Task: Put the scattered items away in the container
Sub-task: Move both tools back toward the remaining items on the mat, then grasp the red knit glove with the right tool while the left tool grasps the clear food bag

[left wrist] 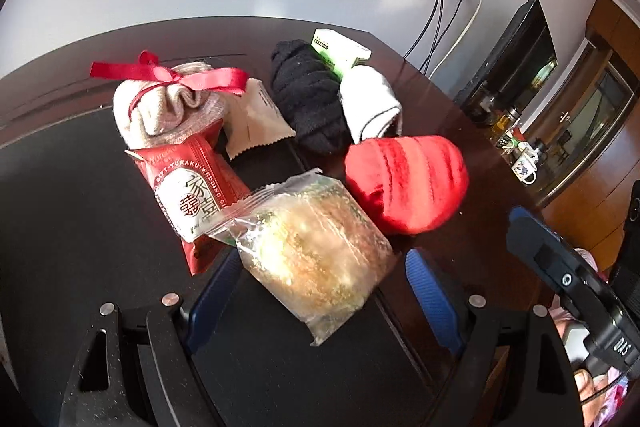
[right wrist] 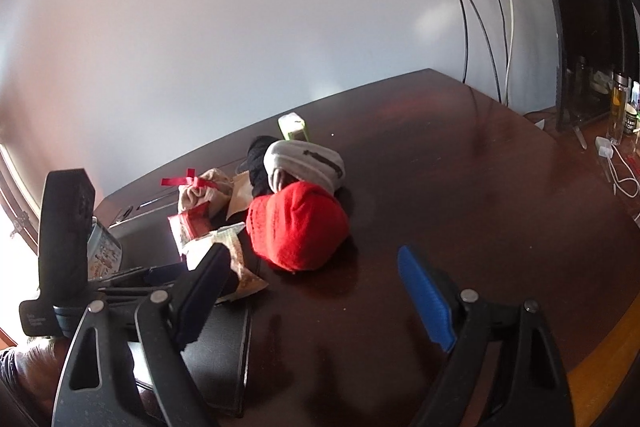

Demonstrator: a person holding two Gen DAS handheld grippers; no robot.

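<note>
In the left wrist view my left gripper [left wrist: 320, 283] is open, its blue fingers on either side of a clear-wrapped pastry [left wrist: 316, 247] without gripping it. Behind the pastry lie a red snack packet [left wrist: 188, 187], a beige pouch with a red ribbon [left wrist: 168, 103], a black sock roll [left wrist: 312, 103], a white sock [left wrist: 372, 103], a green box [left wrist: 340, 51] and a red sock roll [left wrist: 408, 183]. In the right wrist view my right gripper [right wrist: 320, 287] is open and empty, just in front of the red sock roll [right wrist: 296, 223]. No container is clearly in view.
The items lie on a dark wooden table [right wrist: 460, 207] against a white wall. A black mat [left wrist: 60, 207] covers the table's left part. A monitor [right wrist: 580, 27], bottles [right wrist: 618, 107] and cables [right wrist: 624, 179] stand at the right. The left gripper body [right wrist: 64, 239] is at left.
</note>
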